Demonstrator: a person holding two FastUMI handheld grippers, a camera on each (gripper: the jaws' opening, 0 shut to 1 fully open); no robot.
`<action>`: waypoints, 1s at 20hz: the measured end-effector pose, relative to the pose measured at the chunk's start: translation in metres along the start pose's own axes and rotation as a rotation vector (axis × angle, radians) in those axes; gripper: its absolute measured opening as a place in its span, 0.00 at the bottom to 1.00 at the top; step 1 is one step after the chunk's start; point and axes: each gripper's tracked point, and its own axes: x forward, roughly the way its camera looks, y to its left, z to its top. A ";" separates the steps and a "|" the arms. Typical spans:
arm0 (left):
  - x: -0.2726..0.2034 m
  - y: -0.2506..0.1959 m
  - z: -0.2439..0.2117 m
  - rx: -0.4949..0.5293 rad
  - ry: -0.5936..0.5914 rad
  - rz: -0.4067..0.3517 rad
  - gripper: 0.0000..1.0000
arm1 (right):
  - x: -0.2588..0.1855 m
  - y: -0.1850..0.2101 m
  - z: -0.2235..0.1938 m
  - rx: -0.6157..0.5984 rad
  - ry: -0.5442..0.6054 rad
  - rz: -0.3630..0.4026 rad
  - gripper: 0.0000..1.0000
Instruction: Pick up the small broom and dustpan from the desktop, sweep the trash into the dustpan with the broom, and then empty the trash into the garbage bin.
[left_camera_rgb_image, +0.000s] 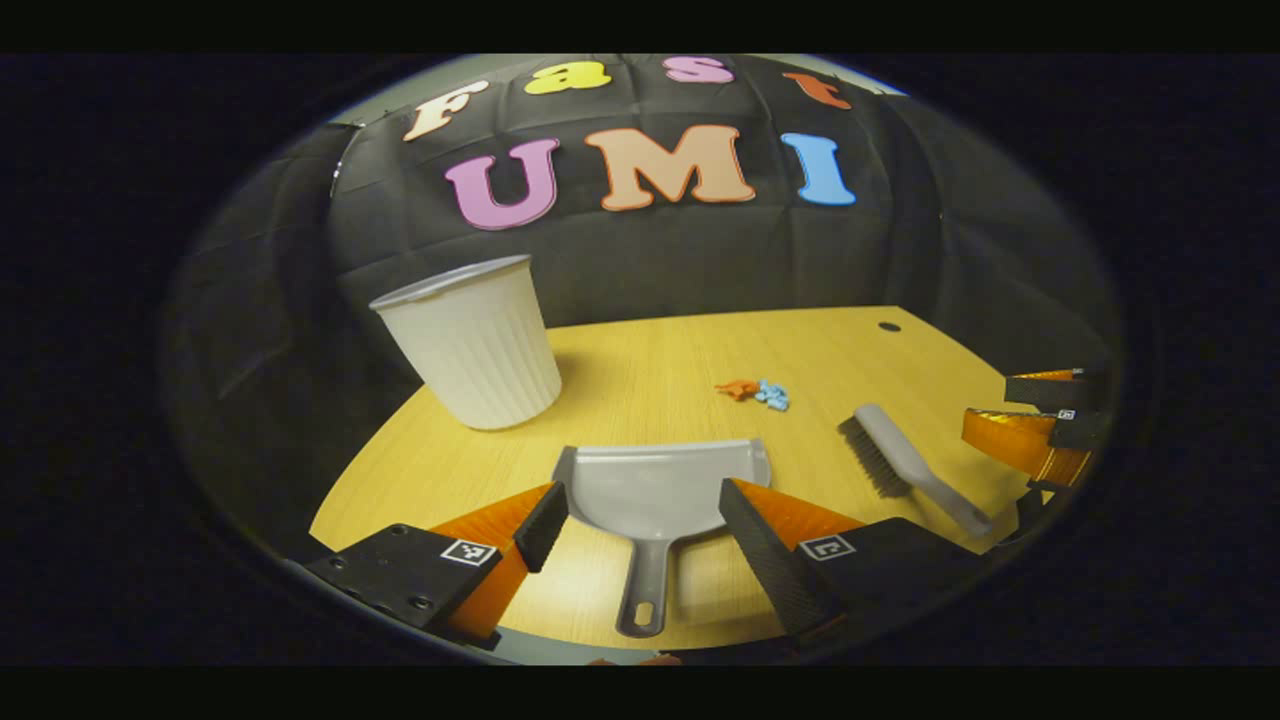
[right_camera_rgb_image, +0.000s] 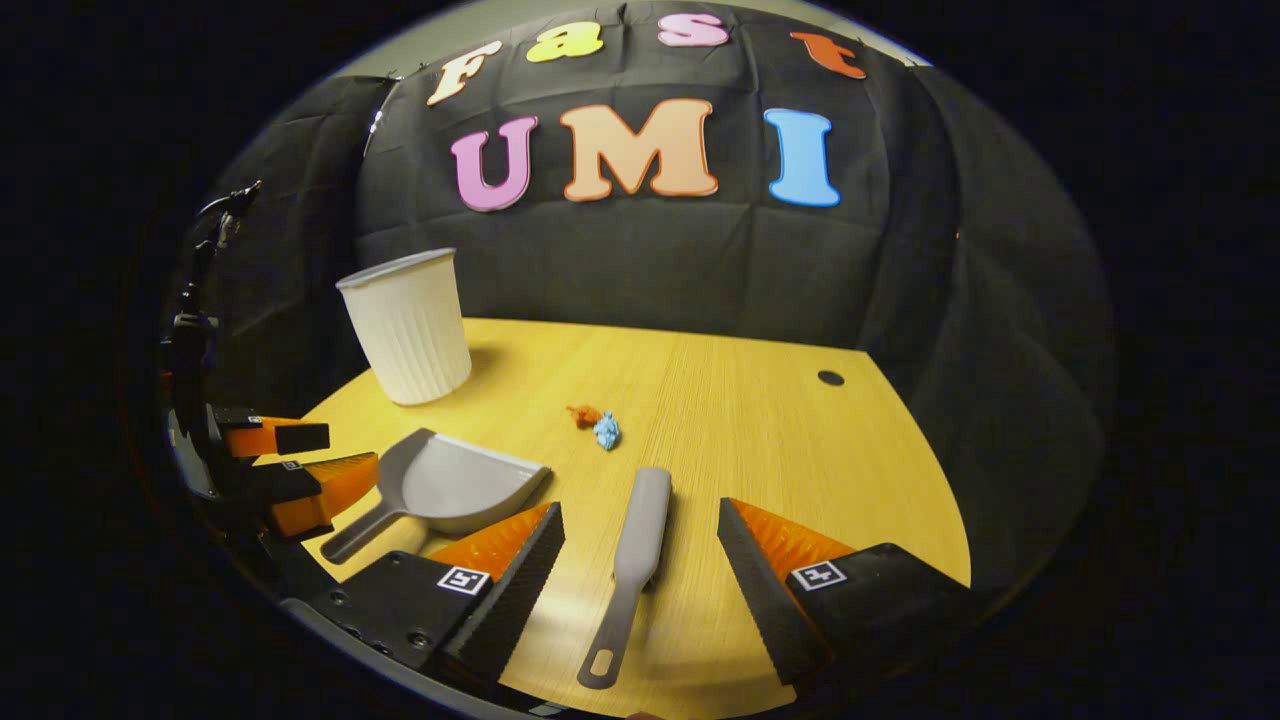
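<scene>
Grey plastic on yellow wood, and both tools are lined up for the pick-up: nothing is lifted yet. From the left gripper view, the left tool (left_camera_rgb_image: 640, 535) hangs above the dustpan (left_camera_rgb_image: 662, 488), fingers spread wide, the pan's handle running down between them toward the desk's near edge, nothing gripped. From the right gripper view, the right tool (right_camera_rgb_image: 640, 545) is just as wide, straddling the small broom (right_camera_rgb_image: 634, 545), whose handle lies between the fingers with its hanging loop nearest the camera. Both lie flat on the desk (right_camera_rgb_image: 760, 420), side by side, apart. Beyond them sits the trash (right_camera_rgb_image: 598, 423), a small orange and blue clump, clear of broom and pan alike. The white ribbed garbage bin (right_camera_rgb_image: 410, 325) stands upright at the far left corner. I'd say this is the opening grasp: each tool needs to drop onto its handle and close squarely, low enough to catch those thin handles lying flush on the wood.
</scene>
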 end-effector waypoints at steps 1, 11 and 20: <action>0.003 -0.002 -0.014 0.003 0.048 -0.004 0.93 | 0.008 0.000 -0.012 -0.007 0.035 -0.003 0.93; 0.017 -0.003 -0.102 0.009 0.347 -0.007 1.00 | 0.055 0.006 -0.100 -0.069 0.337 0.003 0.89; 0.024 0.001 -0.124 0.061 0.416 0.006 0.29 | 0.062 0.005 -0.121 -0.081 0.476 0.027 0.30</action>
